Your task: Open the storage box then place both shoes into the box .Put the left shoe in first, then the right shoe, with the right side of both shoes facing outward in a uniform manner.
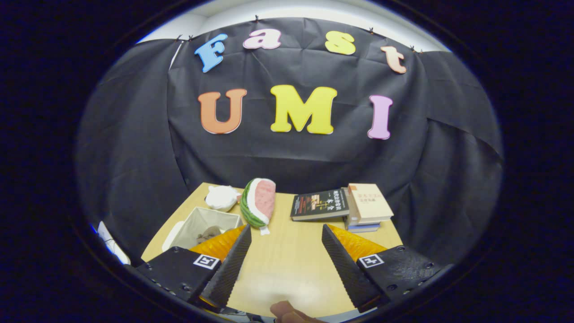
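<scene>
While the gripper [286,251] is held wide open and empty, the storage box [197,224] sits beside its left finger.
Its fabric walls are judged light and floppy; the rim is best pinched.

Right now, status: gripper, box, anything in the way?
Gripper open, holding nothing, over bare table. Storage box beyond the left finger, open-topped, something dark inside. Watermelon toy beside the box; books off to the right.

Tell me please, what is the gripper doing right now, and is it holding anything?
Gripper: open, fingers spread wide above the bare wooden table, holding nothing; the open storage box sits beyond the left finger.
</scene>
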Demonstrator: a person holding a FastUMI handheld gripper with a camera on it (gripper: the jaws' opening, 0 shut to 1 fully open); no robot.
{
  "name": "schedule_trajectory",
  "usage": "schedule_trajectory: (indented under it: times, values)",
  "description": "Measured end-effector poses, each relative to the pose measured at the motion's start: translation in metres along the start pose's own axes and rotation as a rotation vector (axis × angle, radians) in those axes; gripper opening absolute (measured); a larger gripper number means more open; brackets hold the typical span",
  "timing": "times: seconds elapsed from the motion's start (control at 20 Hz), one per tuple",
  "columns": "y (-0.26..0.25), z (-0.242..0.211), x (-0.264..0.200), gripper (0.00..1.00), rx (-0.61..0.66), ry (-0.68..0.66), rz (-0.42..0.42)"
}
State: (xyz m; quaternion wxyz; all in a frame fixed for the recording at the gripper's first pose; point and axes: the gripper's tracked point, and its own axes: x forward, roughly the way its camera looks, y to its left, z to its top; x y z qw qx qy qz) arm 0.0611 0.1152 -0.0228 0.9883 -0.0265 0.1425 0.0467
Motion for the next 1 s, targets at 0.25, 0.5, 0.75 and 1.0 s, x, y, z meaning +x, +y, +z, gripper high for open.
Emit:
schedule_trajectory:
  times: [0.25, 0.5, 0.75, 1.0]
  values:
    - [-0.044, 0.024, -0.020, 0.97, 0.014, -0.115, 0.001]
    - [-0.064, 0.057, -0.047, 0.96, -0.005, -0.264, -0.025]
    - [-0.045, 0.062, -0.061, 0.97, 0.020, -0.326, 0.006]
    - [-0.045, 0.067, -0.062, 0.96, 0.014, -0.362, -0.002]
